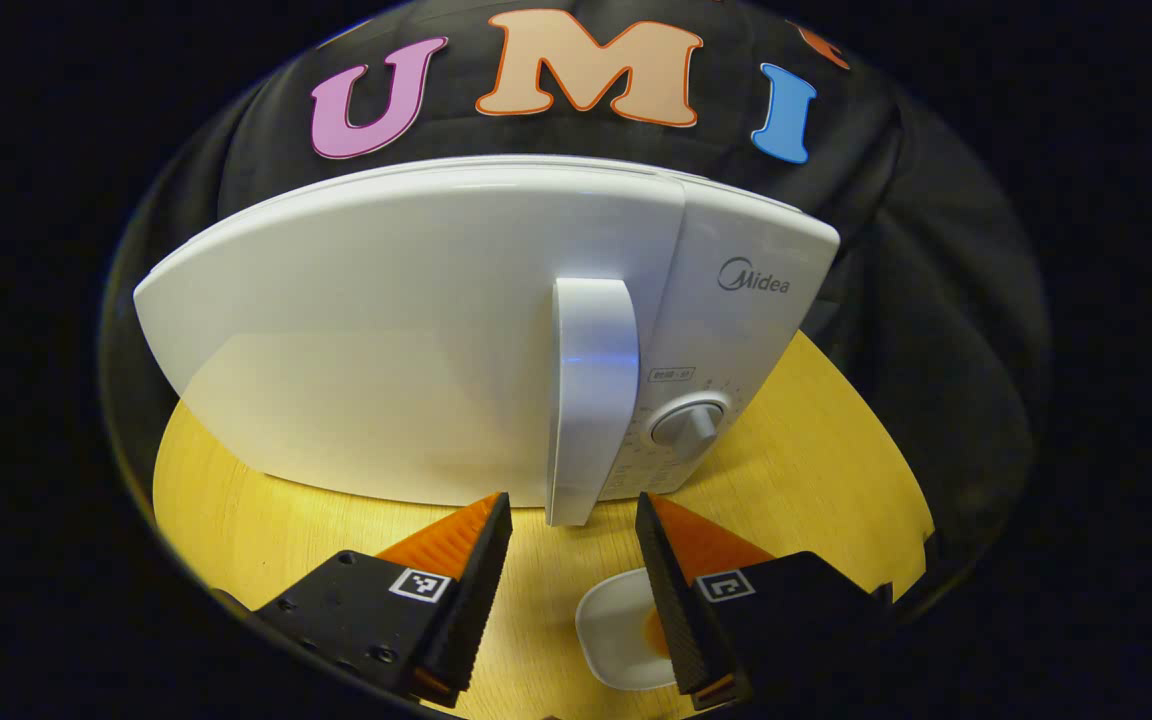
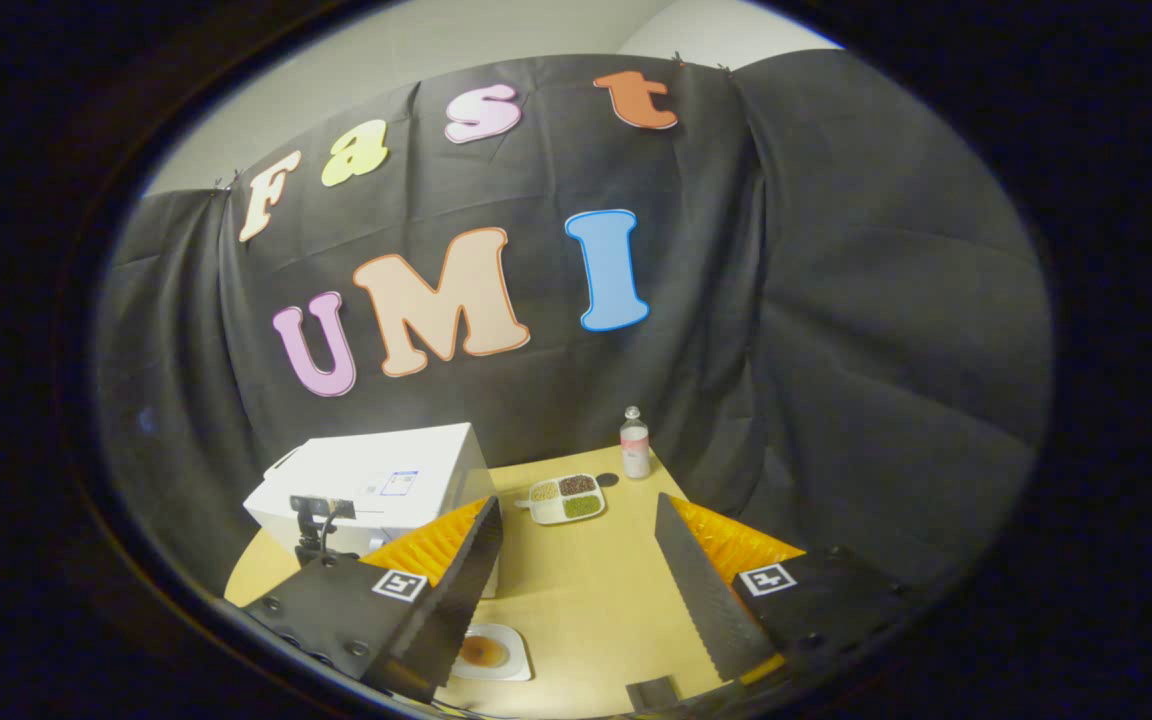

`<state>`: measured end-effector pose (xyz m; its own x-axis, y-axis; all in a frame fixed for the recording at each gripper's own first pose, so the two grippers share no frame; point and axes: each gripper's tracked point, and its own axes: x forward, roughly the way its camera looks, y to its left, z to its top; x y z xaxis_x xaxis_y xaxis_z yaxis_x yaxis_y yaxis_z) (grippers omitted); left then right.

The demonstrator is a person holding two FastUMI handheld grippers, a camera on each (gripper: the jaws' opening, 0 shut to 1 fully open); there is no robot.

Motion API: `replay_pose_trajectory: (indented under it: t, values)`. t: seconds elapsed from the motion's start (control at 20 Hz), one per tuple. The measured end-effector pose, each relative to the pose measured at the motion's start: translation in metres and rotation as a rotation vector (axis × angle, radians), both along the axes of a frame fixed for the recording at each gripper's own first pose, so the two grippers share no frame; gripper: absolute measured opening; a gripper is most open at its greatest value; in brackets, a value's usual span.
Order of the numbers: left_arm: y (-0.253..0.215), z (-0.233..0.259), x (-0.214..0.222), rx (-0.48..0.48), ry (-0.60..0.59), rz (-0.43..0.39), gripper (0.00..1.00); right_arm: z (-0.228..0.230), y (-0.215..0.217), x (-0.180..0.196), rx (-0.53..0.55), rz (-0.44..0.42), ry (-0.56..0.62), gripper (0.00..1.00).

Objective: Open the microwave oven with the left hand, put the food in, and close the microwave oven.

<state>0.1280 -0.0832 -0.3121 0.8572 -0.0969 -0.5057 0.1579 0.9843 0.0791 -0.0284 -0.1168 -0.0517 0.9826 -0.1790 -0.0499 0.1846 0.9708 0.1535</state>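
— Where was the white microwave oven [image 1: 416, 330] found relative to the left tool [image 1: 573, 530]?

— It was seen standing on the round yellow wooden counter [image 1: 816, 470], door closed, directly ahead of the left tool. The tall white door handle [image 1: 586, 400] was lined up with the gap between the spread fingers, its lower end just above and beyond the tips. Nothing was gripped.

— And the food?

— A small white dish holding brown food [image 1: 626, 630] was seen on the counter below the left tool, partly hidden by one finger [image 1: 681, 590].

— What was recorded from the right gripper view?

— The right tool [image 2: 578, 540] was held released, high above the counter, gripping nothing. The microwave oven [image 2: 376, 480] lay far left, the dish [image 2: 491, 652] beside one finger. A divided white tray of grains [image 2: 566, 498] and a small clear bottle [image 2: 634, 443] stood well beyond.
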Motion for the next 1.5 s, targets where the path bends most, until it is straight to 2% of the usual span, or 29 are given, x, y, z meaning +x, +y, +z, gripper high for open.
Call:
replay_pose_trajectory:
  t: [0.05,0.1,0.2,0.3,0.35,0.65,0.85,1.0,1.25,1.3,1.35,1.5]
  values:
    - [0.000,-0.001,0.000,0.007,0.008,0.004,0.72,-0.001,-0.002,0.001,-0.001,-0.001,0.001,0.92]
    - [-0.001,-0.001,0.002,0.013,0.009,0.007,0.61,0.000,-0.005,0.003,-0.001,-0.001,0.001,0.92]
    - [0.000,-0.001,0.006,0.022,0.006,0.026,0.49,0.001,-0.008,0.007,0.002,-0.001,-0.001,0.92]
    - [-0.001,-0.001,0.009,0.010,0.006,0.056,0.30,-0.002,-0.011,0.010,0.005,-0.001,0.004,0.92]
    - [0.000,-0.001,0.010,0.003,0.009,0.070,0.27,-0.003,-0.012,0.011,0.007,-0.001,0.006,0.92]
    - [0.001,-0.002,0.010,-0.001,0.004,0.085,0.19,-0.009,-0.010,0.017,0.006,0.014,0.025,0.92]
    - [0.002,-0.002,0.009,-0.016,-0.011,0.094,0.18,-0.018,-0.002,0.014,0.009,0.031,0.049,0.92]
    - [0.002,-0.001,0.009,-0.034,-0.024,0.120,0.09,-0.028,0.010,0.009,0.002,0.054,0.074,0.97]
    - [0.002,0.000,0.008,-0.059,-0.033,0.127,0.06,-0.046,0.034,0.004,-0.001,0.095,0.121,0.97]
    - [0.002,0.000,0.008,-0.061,-0.033,0.129,0.06,-0.049,0.038,0.004,0.002,0.101,0.127,0.92]
    - [0.002,0.001,0.008,-0.067,-0.040,0.129,0.06,-0.053,0.041,0.004,0.003,0.106,0.134,0.97]
    - [0.002,0.000,0.008,-0.069,-0.031,0.125,0.06,-0.068,0.041,0.007,0.001,0.101,0.169,0.97]
